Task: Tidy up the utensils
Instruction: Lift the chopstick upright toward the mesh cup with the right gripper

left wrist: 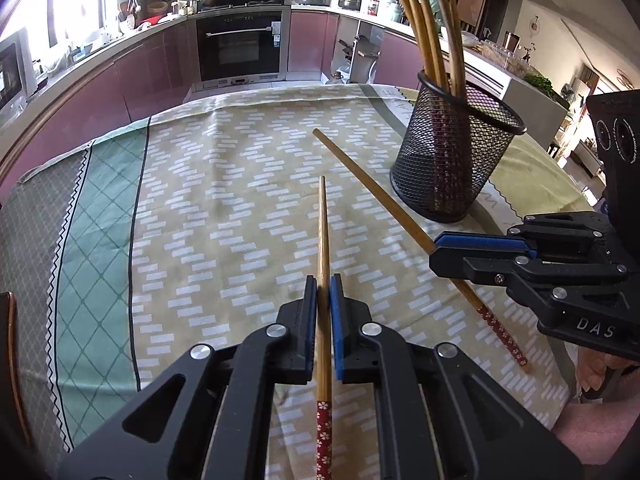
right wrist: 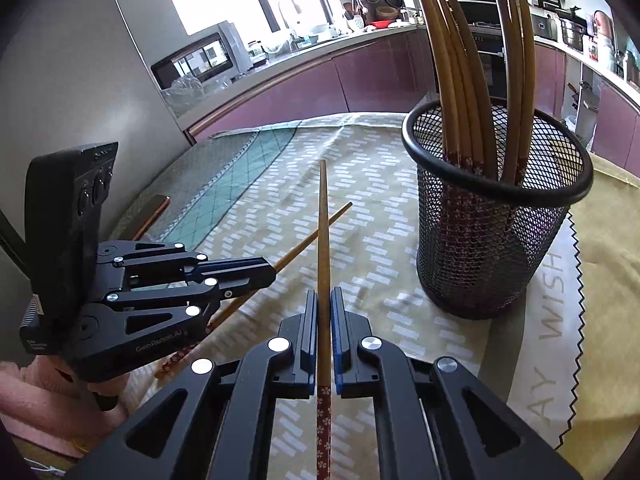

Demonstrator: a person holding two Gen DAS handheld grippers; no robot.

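Note:
My left gripper (left wrist: 323, 282) is shut on a wooden chopstick (left wrist: 323, 224) with a red flowered end, which points forward over the tablecloth. My right gripper (right wrist: 324, 294) is shut on a second such chopstick (right wrist: 322, 216), held the same way. In the left wrist view the right gripper (left wrist: 435, 250) reaches in from the right, and its chopstick (left wrist: 368, 184) slants across the cloth. In the right wrist view the left gripper (right wrist: 273, 272) comes in from the left with its chopstick (right wrist: 316, 232). A black mesh cup (right wrist: 496, 240) (left wrist: 452, 168) with several chopsticks standing in it is ahead to the right.
A patterned tablecloth (left wrist: 224, 184) covers the table. Beyond the table's far edge run purple kitchen cabinets (left wrist: 120, 80) and an oven (left wrist: 240, 44). A wooden chair edge (left wrist: 10, 344) sits at the left. A hand in a pink sleeve (right wrist: 36, 392) holds the left gripper.

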